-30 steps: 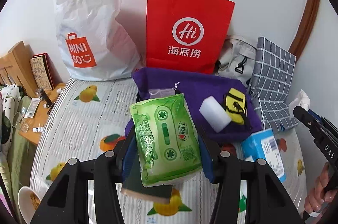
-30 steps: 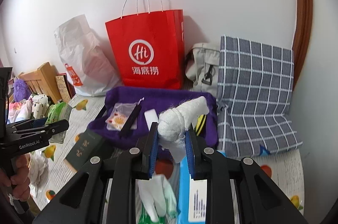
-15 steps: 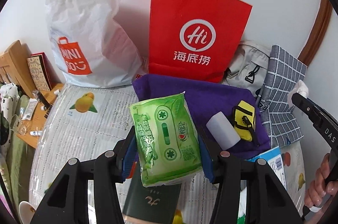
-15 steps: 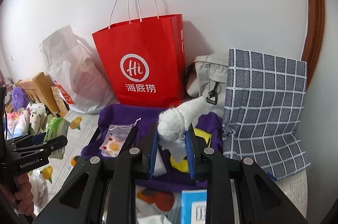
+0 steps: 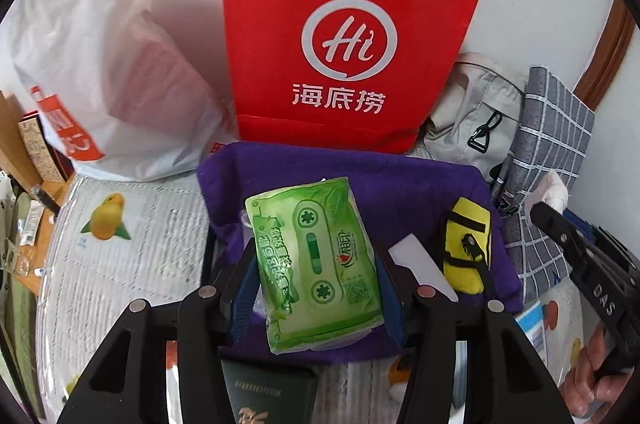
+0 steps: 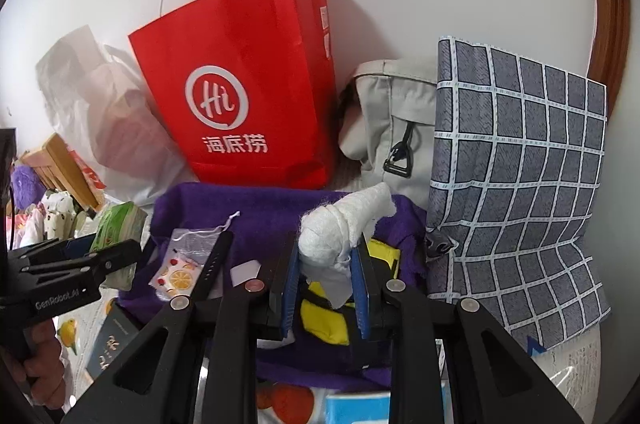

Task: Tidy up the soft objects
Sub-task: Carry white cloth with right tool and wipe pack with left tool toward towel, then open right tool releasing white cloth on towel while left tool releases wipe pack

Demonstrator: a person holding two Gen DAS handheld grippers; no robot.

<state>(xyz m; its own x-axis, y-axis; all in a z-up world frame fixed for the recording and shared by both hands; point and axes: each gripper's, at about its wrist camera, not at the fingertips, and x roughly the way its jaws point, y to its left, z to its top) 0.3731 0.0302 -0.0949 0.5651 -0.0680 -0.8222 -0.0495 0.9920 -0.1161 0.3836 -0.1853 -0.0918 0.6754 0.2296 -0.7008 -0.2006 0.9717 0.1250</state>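
Purple felt forms the open bin [image 5: 400, 179] at the centre of both views, in front of the red paper bag [image 5: 344, 35]. The left fingers [image 5: 316, 288] are clamped on a green tissue pack [image 5: 316, 272], its long axis running up the frame, directly over the bin's near left part. The right fingers [image 6: 326, 284], nearly closed, pinch a white knotted cloth [image 6: 340, 232] that points to the upper right, above the yellow pouch [image 6: 324, 320] already in the bin. Both loads hang over the bin, so I judge the drop needs only a lowering; neither hand is clearly nearer.
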